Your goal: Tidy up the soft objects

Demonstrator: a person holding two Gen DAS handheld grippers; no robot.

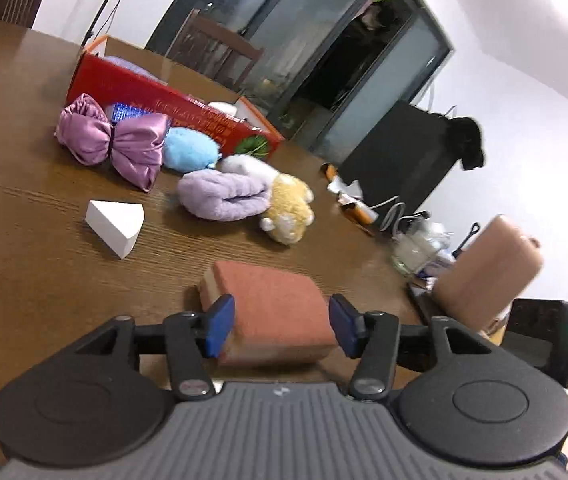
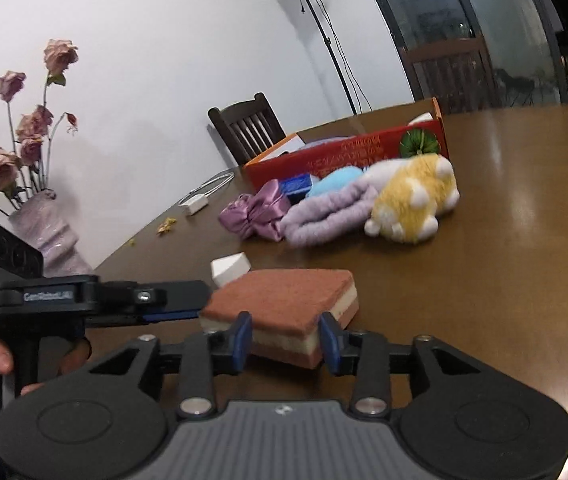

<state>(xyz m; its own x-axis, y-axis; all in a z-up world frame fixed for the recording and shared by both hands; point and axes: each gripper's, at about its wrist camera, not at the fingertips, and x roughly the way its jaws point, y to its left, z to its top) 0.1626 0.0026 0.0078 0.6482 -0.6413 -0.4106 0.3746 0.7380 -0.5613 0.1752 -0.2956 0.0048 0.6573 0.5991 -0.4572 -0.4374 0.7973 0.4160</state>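
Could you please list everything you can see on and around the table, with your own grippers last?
sponge block: one, reddish-brown with a cream layer, nearest, between both grippers
white wedge: one, white, left of the sponge
satin bow: one, purple, beside the box
blue plush: one, light blue, against the box
folded towel: one, lilac, mid-table
plush toy: one, yellow and white, beside the towel
box: one, red, far side
vase of roses: one, pink, table edge
left gripper: open
right gripper: open
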